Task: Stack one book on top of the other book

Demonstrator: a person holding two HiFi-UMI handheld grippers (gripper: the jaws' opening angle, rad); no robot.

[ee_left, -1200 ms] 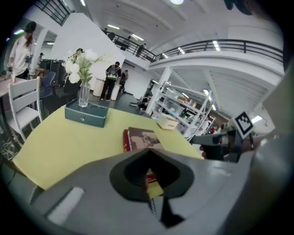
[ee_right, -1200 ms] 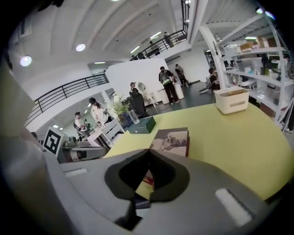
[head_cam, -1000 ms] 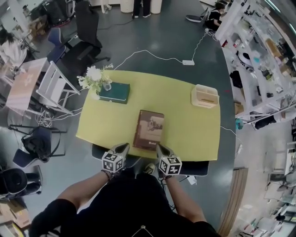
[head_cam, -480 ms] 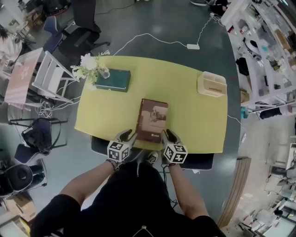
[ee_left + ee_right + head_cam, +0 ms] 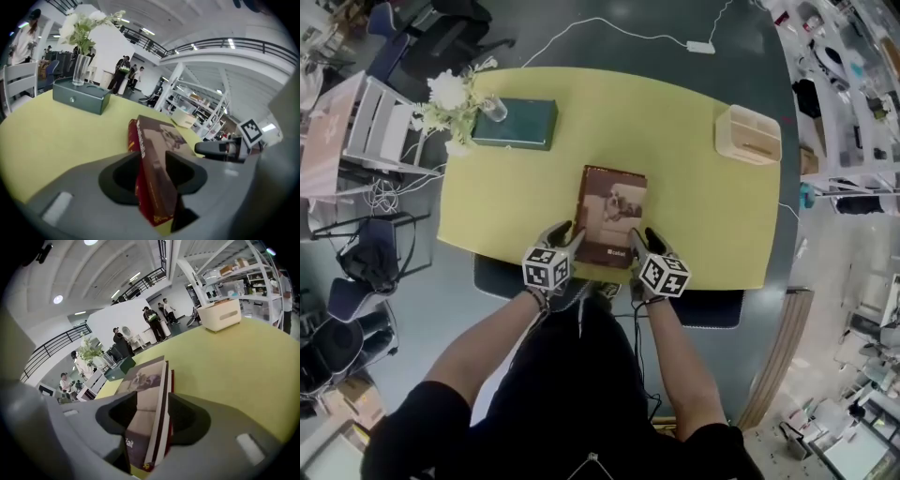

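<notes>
Head view: book (image 5: 612, 214) between opening fingers (image 5: 560, 233)

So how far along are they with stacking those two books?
Nothing is stacked yet: the brown book lies flat on the table, apart from the green book at the far corner. In hand: the left gripper and right gripper have just been opening their jaws; each straddles a near corner of the brown book, unclamped. Left: grip, lift, set one book on the other.

An open-plan office-lab hall: office chairs (image 5: 441, 33), stocked shelving (image 5: 848, 47), a railed mezzanine (image 5: 225, 44) overhead.
</notes>
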